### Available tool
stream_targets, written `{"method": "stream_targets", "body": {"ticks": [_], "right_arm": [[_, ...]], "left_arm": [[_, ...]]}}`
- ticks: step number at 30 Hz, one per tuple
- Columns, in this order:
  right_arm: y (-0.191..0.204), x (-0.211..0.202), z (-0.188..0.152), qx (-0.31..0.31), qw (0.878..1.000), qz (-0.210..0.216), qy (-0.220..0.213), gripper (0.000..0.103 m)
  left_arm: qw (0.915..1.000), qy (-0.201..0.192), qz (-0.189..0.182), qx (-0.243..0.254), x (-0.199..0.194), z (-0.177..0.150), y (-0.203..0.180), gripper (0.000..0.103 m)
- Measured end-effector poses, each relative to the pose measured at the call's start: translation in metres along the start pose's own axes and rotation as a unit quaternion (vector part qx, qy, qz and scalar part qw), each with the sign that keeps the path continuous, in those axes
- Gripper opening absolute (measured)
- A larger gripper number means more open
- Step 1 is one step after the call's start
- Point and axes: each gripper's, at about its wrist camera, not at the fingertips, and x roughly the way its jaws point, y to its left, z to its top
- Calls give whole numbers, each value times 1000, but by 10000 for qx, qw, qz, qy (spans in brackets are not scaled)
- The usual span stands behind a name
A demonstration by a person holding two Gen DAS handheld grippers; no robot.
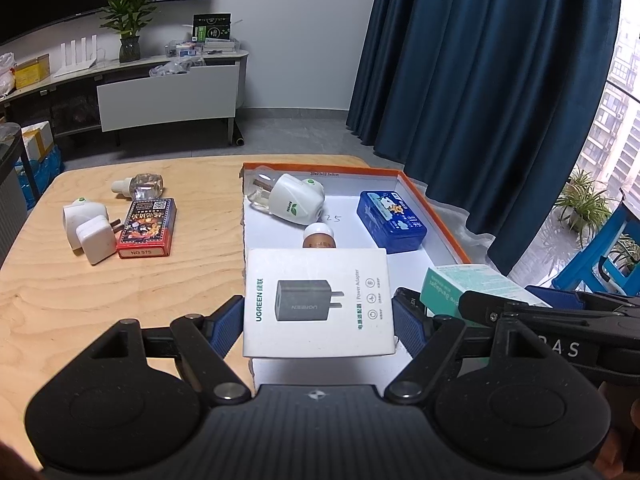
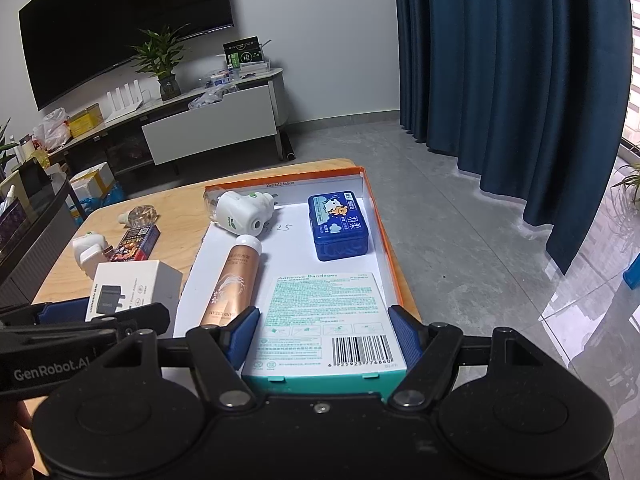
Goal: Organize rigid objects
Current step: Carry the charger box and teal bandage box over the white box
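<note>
We clamp two light, stiff cartons by their side edges (crushable cardboard): left gripper [image 1: 319,314] holds the adapter box [image 1: 318,300], right gripper [image 2: 324,330] the bandage box [image 2: 326,320], both lower centre.

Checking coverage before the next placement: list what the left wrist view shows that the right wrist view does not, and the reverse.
Left wrist only: the power adapter box printed face-on between the left gripper pads.

Right wrist only: the full gold spray bottle and the adhesive bandages box barcode, between the right gripper pads.

Both: the orange-rimmed tray, blue tin, white plug-in vaporizer, and card deck.
</note>
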Motion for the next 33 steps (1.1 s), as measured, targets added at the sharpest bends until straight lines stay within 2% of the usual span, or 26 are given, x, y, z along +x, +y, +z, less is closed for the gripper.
{"method": "stream_targets", "body": {"ticks": [33], "right_arm": [[1,2,1,0,10000,-6,10,84]], "left_arm": [[10000,4,-39,48,2,0,-1,80]]}}
